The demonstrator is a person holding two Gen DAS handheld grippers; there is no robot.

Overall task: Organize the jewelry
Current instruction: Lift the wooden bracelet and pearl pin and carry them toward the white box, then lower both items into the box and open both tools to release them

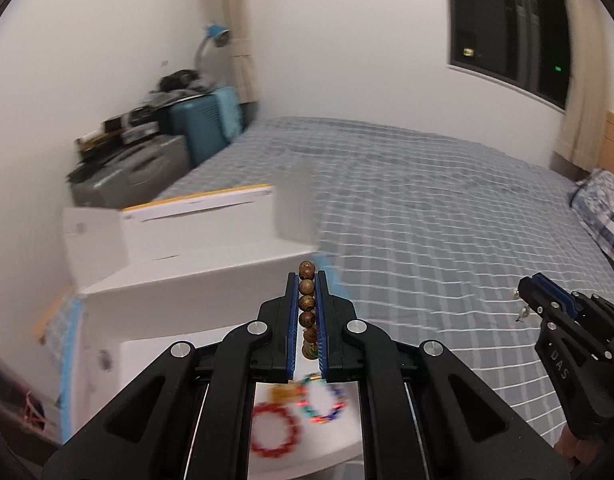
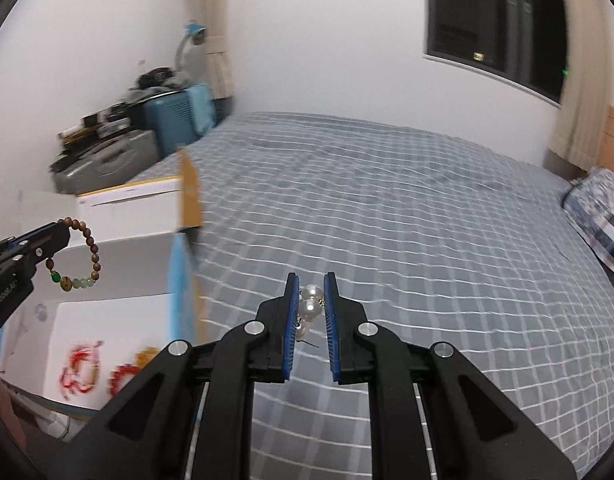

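Observation:
My left gripper (image 1: 307,278) is shut on a brown wooden bead bracelet (image 1: 307,304), held edge-on between the blue pads. Seen from the right wrist view, that bracelet (image 2: 94,254) hangs as a loop with green beads at its bottom from the left gripper (image 2: 63,229). My right gripper (image 2: 311,280) is shut on pearl earrings (image 2: 310,308), over the bed; in the left wrist view it (image 1: 523,288) shows at the right with small earrings dangling. Below lie a red bead bracelet (image 1: 273,430) and a multicoloured bracelet (image 1: 325,400) on a white surface (image 1: 343,440).
White cardboard boxes (image 1: 195,216) stand at the bed's left corner. A bed with a grey checked cover (image 2: 387,220) fills the middle. More red and orange jewelry (image 2: 81,364) lies on a white board (image 2: 119,320). Suitcases and clutter (image 1: 203,120) sit by the far wall.

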